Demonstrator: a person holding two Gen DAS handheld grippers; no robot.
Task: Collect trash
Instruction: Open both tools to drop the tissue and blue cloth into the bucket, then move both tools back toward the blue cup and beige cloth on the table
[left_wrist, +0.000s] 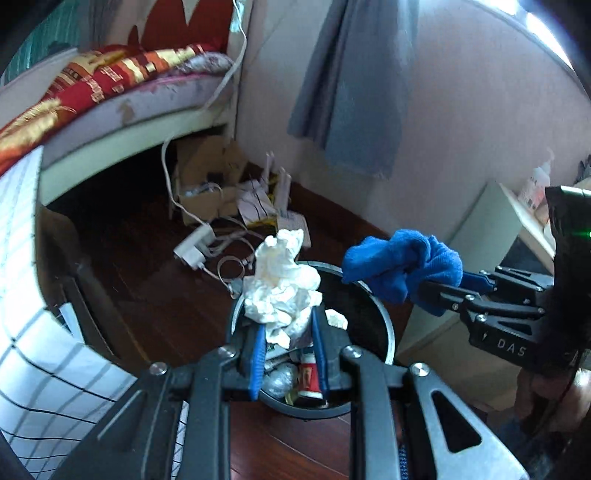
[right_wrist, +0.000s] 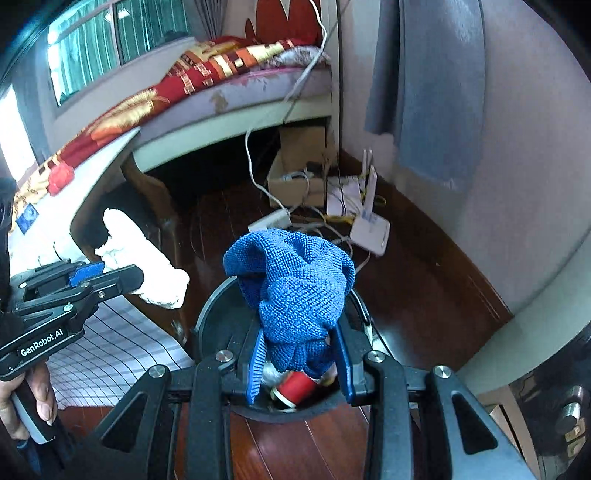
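I see a bedroom's dark red wooden floor (right_wrist: 332, 443). One round black bin (left_wrist: 384, 325) holds perhaps three scraps. My left claw (left_wrist: 288, 347) grips one crumpled white tissue (left_wrist: 284, 284); my right claw (right_wrist: 299, 365) grips one blue knitted cloth (right_wrist: 295, 288), both above the bin.

Light: daylight is coming in through the window (right_wrist: 92, 44) at upper left, washing its panes pale.
Glare: the checked sheet (left_wrist: 22, 229) is blowing out white.
Shadow: the space under the bed (right_wrist: 207, 173) is sinking into black.
Blur: background edges are smearing slightly.
Distortion: fisheye is bending walls, dark vignette is ringing both corners.
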